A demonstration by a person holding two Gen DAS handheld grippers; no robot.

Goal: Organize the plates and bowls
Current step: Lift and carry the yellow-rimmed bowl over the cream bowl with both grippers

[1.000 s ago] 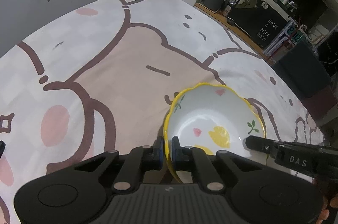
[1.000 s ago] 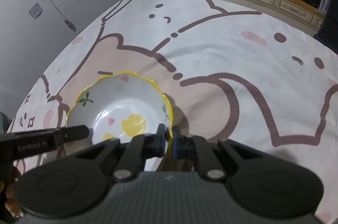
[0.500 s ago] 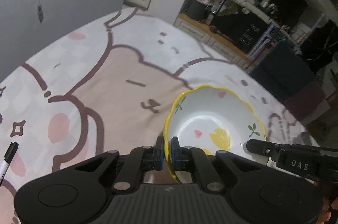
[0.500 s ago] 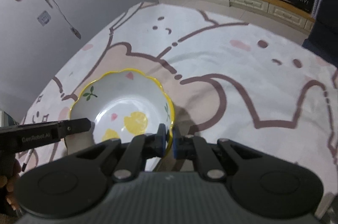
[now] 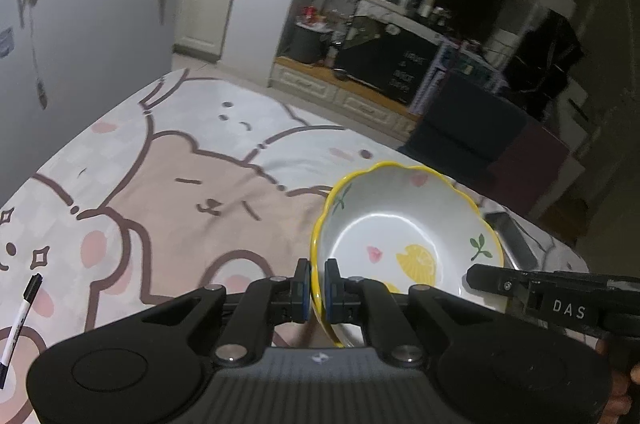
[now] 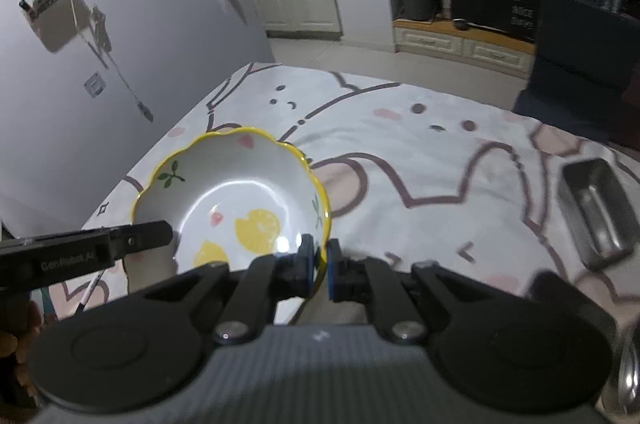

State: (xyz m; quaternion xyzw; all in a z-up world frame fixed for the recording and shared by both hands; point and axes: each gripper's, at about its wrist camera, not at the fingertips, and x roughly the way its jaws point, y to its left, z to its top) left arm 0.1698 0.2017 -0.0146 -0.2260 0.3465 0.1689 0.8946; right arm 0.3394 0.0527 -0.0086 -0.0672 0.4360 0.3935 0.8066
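left gripper [image 5: 317,286]: clamped on bowl [image 5: 404,244] rim, near-left side | right gripper [image 6: 319,266]: clamped on opposite rim | bowl: held by both above cloth [image 5: 180,184] | pen [image 5: 20,320], tin [image 6: 596,212]: on cloth

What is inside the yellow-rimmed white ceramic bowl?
The yellow-rimmed white ceramic bowl holds nothing loose: only painted lemon slices, leaves and pink marks show. The black gripper bodies cover its near edge.
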